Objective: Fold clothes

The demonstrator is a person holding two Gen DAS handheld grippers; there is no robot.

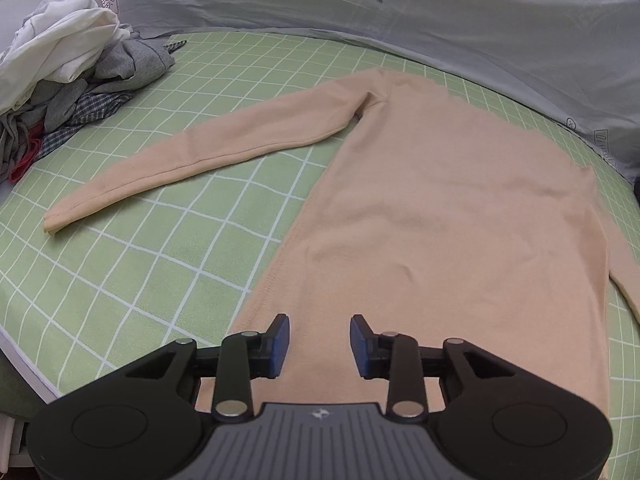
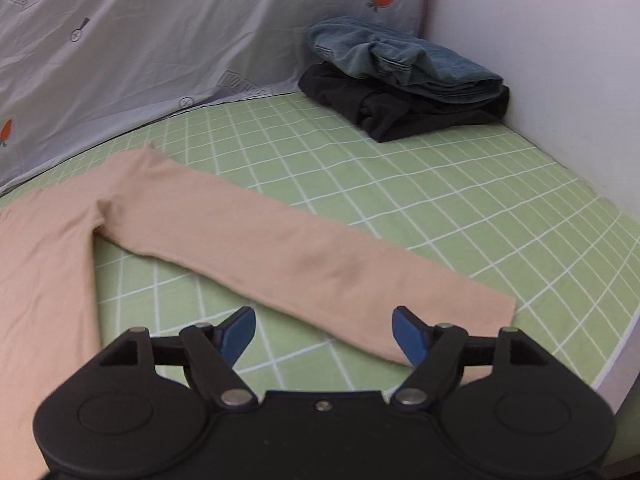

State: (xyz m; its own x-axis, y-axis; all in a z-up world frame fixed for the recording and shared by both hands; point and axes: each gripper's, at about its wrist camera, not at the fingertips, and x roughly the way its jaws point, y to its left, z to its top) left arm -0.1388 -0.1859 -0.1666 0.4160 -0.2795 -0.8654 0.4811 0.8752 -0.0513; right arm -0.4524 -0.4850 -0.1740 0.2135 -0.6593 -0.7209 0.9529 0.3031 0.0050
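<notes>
A beige long-sleeved top lies flat on the green checked bed sheet, its left sleeve stretched out to the left. My left gripper hovers open over the top's bottom hem, nothing between its blue pads. In the right wrist view the top's right sleeve runs diagonally toward the lower right, its cuff close to my right gripper. That gripper stands wide open above the sleeve's end, holding nothing.
A heap of unfolded white, grey and checked clothes sits at the bed's far left. Folded jeans on a black garment lie in the far right corner by a white wall. A grey carrot-print sheet hangs behind.
</notes>
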